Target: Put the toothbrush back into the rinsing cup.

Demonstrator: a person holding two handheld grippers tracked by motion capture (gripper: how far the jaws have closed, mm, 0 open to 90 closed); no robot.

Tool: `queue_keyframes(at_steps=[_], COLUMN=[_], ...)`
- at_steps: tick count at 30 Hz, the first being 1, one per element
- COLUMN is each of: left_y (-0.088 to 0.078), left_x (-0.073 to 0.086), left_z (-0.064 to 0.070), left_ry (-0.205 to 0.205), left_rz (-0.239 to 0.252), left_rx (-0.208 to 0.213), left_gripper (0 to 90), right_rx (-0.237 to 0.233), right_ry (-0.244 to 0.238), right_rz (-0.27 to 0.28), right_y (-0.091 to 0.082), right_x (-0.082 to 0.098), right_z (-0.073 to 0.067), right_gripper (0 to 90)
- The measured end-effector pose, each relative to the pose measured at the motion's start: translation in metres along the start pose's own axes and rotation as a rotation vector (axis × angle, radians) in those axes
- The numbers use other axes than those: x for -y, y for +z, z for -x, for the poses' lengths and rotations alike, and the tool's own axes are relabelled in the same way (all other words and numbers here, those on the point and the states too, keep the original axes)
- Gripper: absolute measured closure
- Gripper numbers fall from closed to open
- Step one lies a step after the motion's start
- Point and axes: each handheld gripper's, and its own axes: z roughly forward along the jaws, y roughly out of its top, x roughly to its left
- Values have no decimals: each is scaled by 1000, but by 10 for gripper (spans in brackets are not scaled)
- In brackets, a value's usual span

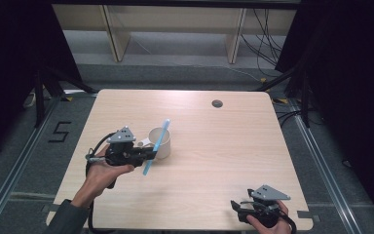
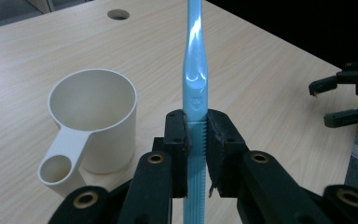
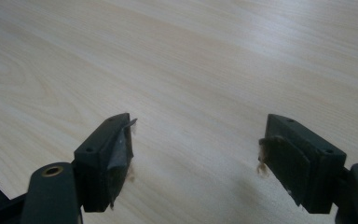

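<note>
1. Writing: a black "5" (image 1: 60, 131) is marked on the floor, at 9 o'clock from the table (image 1: 214, 161). A small emblem is pressed into the toothbrush handle just above the pads, but you cannot read it.
2. Your left gripper (image 2: 196, 135) is clenched on the light blue toothbrush (image 2: 195, 70), with the pads on its ribbed handle. In the high view the brush (image 1: 157, 146) leans in front of the cup.
3. The cream cup (image 2: 93, 116) stands on the table just beside the left gripper (image 1: 148, 155), at 1 o'clock from it, handle toward your hand.
4. Your right gripper (image 3: 196, 158) is released, with only bare wood between its pads. It rests near the table corner at 5 o'clock (image 1: 238, 207).
5. A round cable hole (image 1: 217, 103) sits at 12 o'clock, well apart from the cup.
</note>
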Motion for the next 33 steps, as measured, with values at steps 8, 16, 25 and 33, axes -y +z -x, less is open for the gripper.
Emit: queue_keyframes(at_steps=[8,16,25,33], left_y=[-9,-11,-11,-11], left_x=[-2,1,7,14], left_z=[-6,-14,-17,-18], left_ry=[2,1,16,16], left_rz=[47,96,147,178], left_rx=[-19,-49,-78,-88], left_gripper=[784,783,783,783], right_rx=[-6,-6,-11,2], right_ry=[19,7,30,2], right_rz=[-2,-2,-7,-3], right_y=[0,0,0,0], right_x=[0,0,1,0], right_z=[-1,0,-2,1], right_gripper=[251,251,251,251])
